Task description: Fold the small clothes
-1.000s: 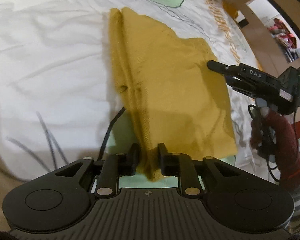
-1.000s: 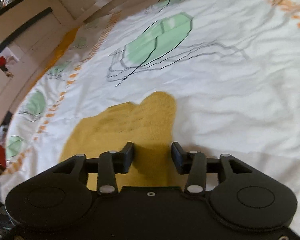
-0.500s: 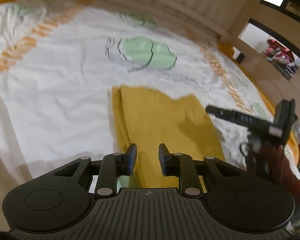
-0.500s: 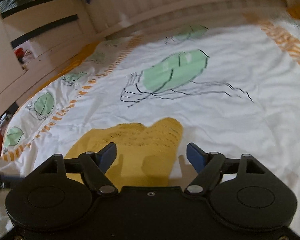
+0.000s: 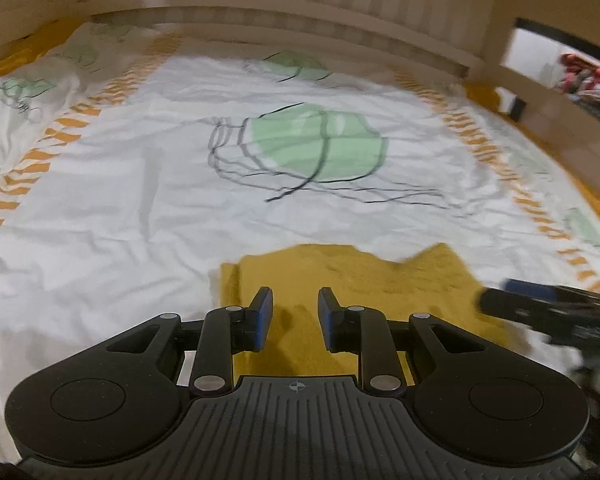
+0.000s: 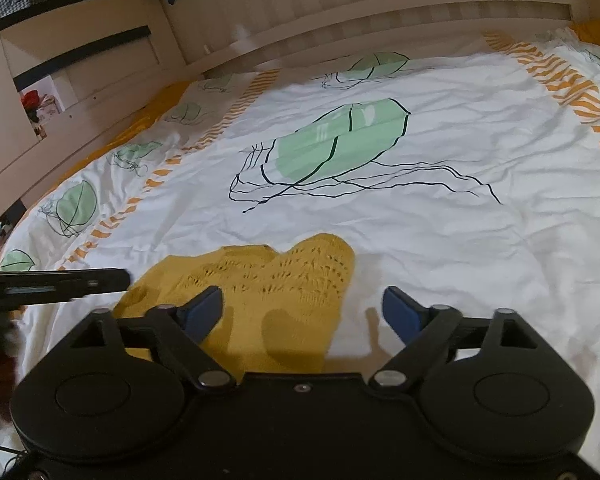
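Seemingly empty: left fingers (image 5: 265,312) narrow, right fingers (image 6: 204,308) opening.

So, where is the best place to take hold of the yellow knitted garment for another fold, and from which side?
Probably the rounded far corner of the yellow knitted garment, coming from the bare sheet on its right. That edge lies flat and free on the bed, nothing covering it. The right claw is opening with nothing gripped, already nearest.
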